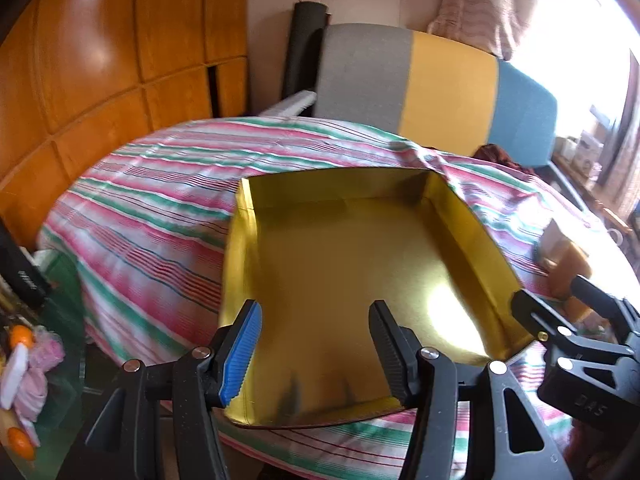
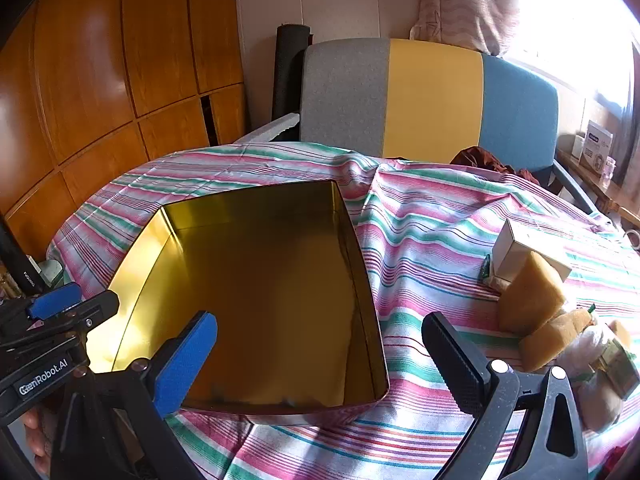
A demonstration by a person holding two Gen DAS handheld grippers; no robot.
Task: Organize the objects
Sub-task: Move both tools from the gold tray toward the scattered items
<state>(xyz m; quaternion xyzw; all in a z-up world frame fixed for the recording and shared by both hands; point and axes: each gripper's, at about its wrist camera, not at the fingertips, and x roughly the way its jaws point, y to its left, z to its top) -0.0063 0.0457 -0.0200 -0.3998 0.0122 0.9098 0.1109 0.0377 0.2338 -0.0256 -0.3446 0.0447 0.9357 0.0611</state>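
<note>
While your left gripper hangs about half open over the near edge of the gold tin, holding nothing, your right gripper spreads fully wide across the tin's right wall, also empty. Right of it on the striped cloth, yellow sponges touch a white box. A tricolour chair stands beyond.

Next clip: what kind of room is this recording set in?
Most likely a lived-in home room, perhaps a dining or living area. A table under a striped cloth, an upholstered chair in grey, yellow and blue behind it, wooden cabinet doors along the wall, and a curtained window suggest it.
</note>
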